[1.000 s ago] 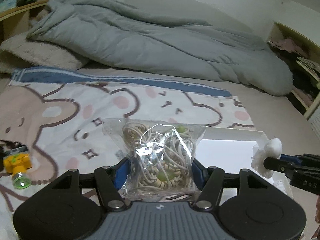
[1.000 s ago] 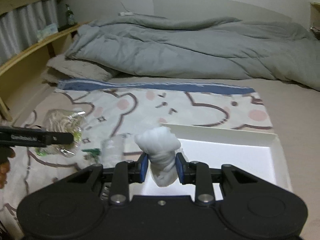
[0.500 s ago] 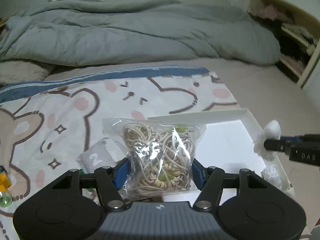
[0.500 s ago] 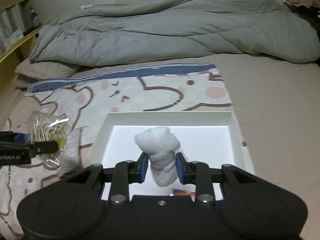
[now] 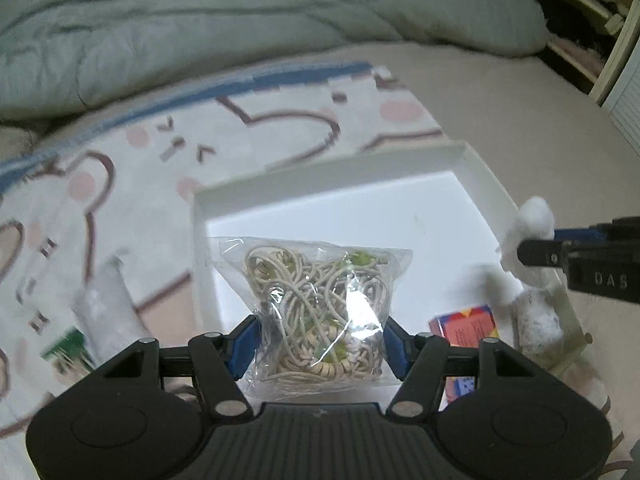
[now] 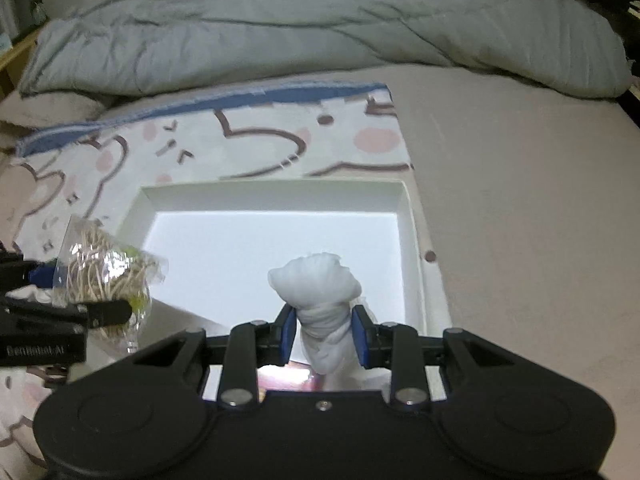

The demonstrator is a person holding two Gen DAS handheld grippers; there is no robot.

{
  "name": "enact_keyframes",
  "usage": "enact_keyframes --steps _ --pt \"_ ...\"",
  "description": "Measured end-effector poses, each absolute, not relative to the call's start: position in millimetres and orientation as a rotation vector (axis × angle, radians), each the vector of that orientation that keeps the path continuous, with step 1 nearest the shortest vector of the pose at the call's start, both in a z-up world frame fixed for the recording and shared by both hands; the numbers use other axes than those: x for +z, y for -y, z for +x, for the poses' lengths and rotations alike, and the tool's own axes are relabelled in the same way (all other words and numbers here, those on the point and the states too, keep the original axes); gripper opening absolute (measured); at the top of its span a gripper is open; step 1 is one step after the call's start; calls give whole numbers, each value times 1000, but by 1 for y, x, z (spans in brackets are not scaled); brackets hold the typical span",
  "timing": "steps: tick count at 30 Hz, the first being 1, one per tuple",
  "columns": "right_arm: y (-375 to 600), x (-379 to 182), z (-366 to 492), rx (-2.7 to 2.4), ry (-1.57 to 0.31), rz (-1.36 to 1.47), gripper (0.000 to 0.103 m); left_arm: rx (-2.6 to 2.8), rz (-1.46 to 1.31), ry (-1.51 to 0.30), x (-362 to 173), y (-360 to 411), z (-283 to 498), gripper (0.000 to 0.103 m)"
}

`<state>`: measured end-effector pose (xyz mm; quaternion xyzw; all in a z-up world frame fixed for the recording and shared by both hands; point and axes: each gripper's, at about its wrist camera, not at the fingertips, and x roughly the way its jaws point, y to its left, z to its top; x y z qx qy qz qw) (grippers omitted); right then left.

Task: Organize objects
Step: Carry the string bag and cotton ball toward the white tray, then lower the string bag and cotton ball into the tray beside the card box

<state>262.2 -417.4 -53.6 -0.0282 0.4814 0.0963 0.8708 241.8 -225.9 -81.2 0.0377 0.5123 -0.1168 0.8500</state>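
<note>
Left tool (image 5: 320,344) clamped on clear bag of cord (image 5: 316,308), both blue pads pinching its lower sides. Right tool (image 6: 324,336) clamped on white cloth wad (image 6: 320,304), gripped at its waist, bulb end poking out past the pads.

Both loads hang over the white tray (image 6: 276,192): bag above the tray's left-near corner, wad above its right-near part. Judgement: step in hand is drop-off into the tray. Lower each load close to the tray floor before parting the pads; the bag is slick and floppy and will slump sideways, so bring it further inside the left wall first. Keep the tools apart from each other, and clear of the red-blue box (image 5: 464,324) lying at the tray's near-right end.

Bag: transparent, crinkled, glare on the film, stuffed with tangled beige cord plus small green bits. Wad: soft, white, twisted, wrinkled top.
</note>
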Motion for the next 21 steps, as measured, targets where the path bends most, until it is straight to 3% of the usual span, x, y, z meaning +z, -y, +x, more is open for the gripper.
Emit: enact_keyframes --steps 21 --pt "419 -97 282 162 -1132 -113 31 -230 -52 -1265 -141 248 223 65"
